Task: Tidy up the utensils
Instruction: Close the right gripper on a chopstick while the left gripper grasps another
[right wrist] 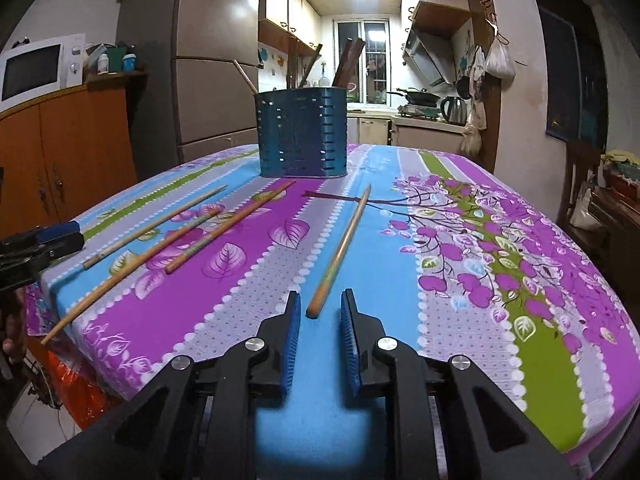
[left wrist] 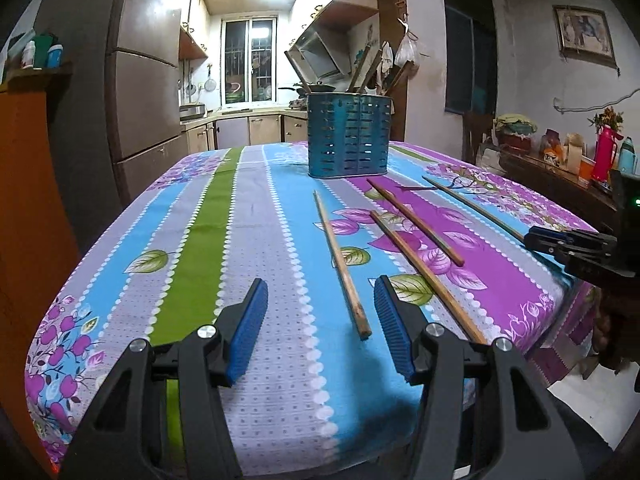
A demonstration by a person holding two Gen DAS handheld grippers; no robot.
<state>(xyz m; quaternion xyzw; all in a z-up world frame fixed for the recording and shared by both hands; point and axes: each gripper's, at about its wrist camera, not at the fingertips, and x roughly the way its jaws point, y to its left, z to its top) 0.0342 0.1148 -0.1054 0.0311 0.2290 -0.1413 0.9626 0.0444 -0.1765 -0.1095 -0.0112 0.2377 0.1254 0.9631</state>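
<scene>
1. The left gripper (left wrist: 320, 312) stands half open above the tablecloth (left wrist: 256, 240), holding nothing; one chopstick (left wrist: 340, 260) lies just ahead between its blue pads.
2. The right gripper (right wrist: 320, 312) is narrow, not gripping; the end of another chopstick (right wrist: 342, 246) lies just before its tips.
3. The blue holder (right wrist: 302, 132) stands at the far side, with sticks inside

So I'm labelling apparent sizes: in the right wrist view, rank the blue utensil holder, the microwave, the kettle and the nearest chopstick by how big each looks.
1. blue utensil holder
2. microwave
3. nearest chopstick, long but thin, enlarged by nearness
4. kettle, small because far off
</scene>
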